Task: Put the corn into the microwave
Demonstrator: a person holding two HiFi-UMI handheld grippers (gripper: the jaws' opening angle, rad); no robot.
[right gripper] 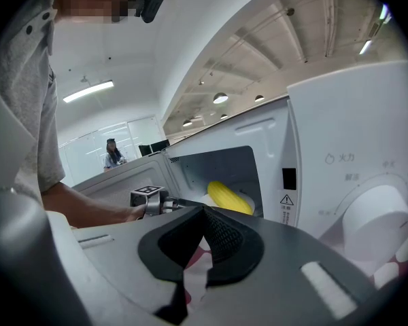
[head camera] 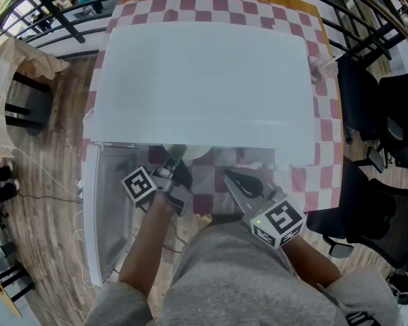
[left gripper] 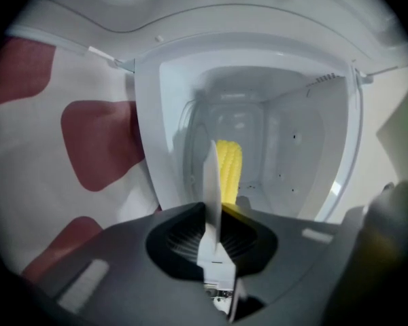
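Observation:
The yellow corn (left gripper: pixel 230 170) lies inside the open white microwave (left gripper: pixel 149 128), on the cavity floor; in the right gripper view the corn (right gripper: pixel 229 197) rests just past the door opening. My left gripper (left gripper: pixel 211 161) is shut and empty, its tips just short of the corn, at the mouth of the cavity. In the head view the left gripper (head camera: pixel 171 176) is at the microwave (head camera: pixel 204 80) front and the corn is hidden under its top. My right gripper (head camera: pixel 239 184) hangs to the right of it, shut with nothing held (right gripper: pixel 205 226).
The microwave door (head camera: pixel 105 202) swings open to the left over the table edge. A red and white checked cloth (head camera: pixel 326 161) covers the table. The control panel and dial (right gripper: pixel 374 216) are right of the cavity. Black chairs (head camera: pixel 374 114) stand at the right.

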